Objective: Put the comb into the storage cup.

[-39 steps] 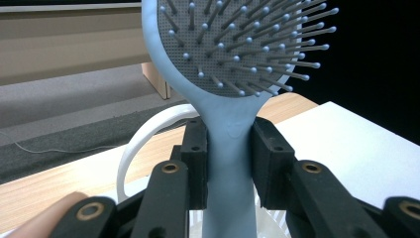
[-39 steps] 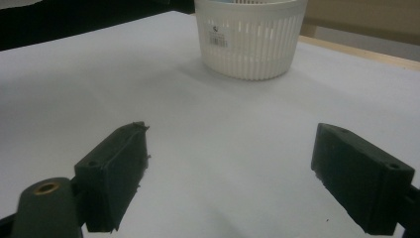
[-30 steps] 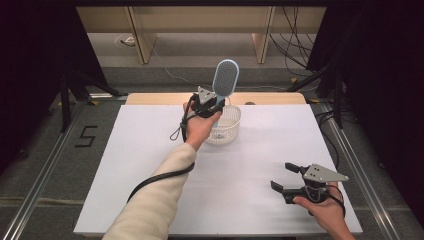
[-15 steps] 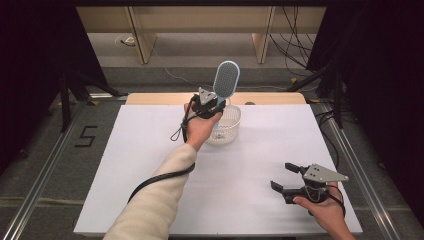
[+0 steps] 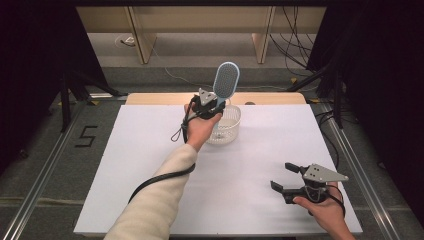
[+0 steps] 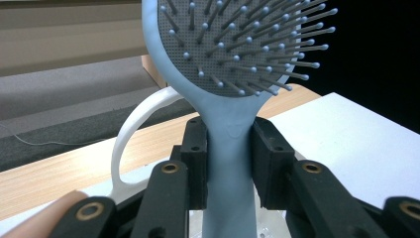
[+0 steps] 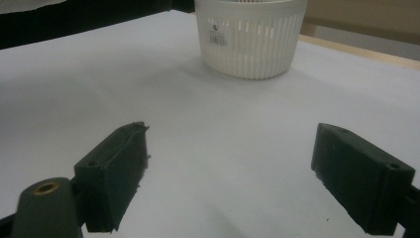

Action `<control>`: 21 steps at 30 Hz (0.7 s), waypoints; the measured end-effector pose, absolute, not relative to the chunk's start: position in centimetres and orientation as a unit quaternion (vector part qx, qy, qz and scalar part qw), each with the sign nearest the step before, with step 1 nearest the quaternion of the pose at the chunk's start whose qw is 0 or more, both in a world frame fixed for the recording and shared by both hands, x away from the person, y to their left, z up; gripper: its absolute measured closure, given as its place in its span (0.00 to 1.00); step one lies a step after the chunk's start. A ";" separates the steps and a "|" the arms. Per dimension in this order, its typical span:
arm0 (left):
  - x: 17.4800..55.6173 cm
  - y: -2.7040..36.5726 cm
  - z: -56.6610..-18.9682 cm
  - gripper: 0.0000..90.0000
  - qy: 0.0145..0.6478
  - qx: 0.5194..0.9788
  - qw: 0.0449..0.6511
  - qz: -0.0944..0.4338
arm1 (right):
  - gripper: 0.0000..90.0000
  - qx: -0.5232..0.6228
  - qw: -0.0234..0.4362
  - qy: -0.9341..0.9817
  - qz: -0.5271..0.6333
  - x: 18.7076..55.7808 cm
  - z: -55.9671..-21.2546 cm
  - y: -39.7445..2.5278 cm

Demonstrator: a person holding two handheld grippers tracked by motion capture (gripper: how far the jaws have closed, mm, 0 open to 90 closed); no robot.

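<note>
Left gripper (image 5: 214,106) clamped on blue hairbrush (image 5: 225,82) handle, upright over white basket (image 5: 227,127), frame centre. Right gripper (image 5: 289,180) wide open, empty, lower right.

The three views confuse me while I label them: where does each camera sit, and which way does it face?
High view: above the person's side, looking forward and down on the table; both forearms and tools show.
Left gripper view: rides the left tool, looking up along the brush clamped in its jaws.
Right gripper view: rides the right tool, low over the table, facing the basket.
All three share the basket.
</note>
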State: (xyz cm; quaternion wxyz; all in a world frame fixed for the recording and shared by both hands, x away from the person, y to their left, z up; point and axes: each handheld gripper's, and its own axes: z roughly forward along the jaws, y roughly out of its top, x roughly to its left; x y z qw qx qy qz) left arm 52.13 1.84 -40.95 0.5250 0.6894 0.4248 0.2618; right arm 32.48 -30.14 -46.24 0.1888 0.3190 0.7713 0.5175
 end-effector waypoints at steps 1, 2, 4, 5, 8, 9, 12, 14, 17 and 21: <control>52.1 1.8 -41.0 0.78 0.425 0.690 0.525 0.262 | 0.17 0.320 0.189 0.770 0.518 32.5 -46.2 -30.1; 52.1 1.8 -41.0 0.78 0.425 0.690 0.525 0.261 | 0.17 0.319 0.189 0.770 0.519 32.5 -46.2 -30.1; 52.1 1.8 -41.1 0.78 0.424 0.691 0.523 0.261 | 0.17 0.319 0.189 0.770 0.518 32.5 -46.2 -30.1; 52.2 1.8 -41.1 0.78 0.425 0.691 0.523 0.261 | 0.17 0.319 0.189 0.770 0.518 32.5 -46.2 -30.1; 52.2 1.7 -41.2 0.78 0.425 0.692 0.523 0.260 | 0.17 0.318 0.190 0.771 0.518 32.5 -46.3 -30.1; 52.2 1.7 -41.2 0.78 0.424 0.692 0.523 0.260 | 0.17 0.318 0.190 0.771 0.518 32.5 -46.3 -30.1; 52.2 1.7 -41.2 0.78 0.425 0.692 0.522 0.260 | 0.17 0.319 0.189 0.770 0.519 32.5 -46.3 -30.1; 52.2 1.7 -41.3 0.78 0.425 0.692 0.521 0.260 | 0.17 0.319 0.189 0.771 0.518 32.5 -46.3 -30.1; 52.2 1.7 -41.4 0.78 0.426 0.693 0.520 0.260 | 0.17 0.320 0.189 0.770 0.518 32.5 -46.3 -30.1; 52.2 1.8 -41.6 0.78 0.428 0.693 0.518 0.260 | 0.17 0.319 0.189 0.771 0.518 32.5 -46.3 -30.1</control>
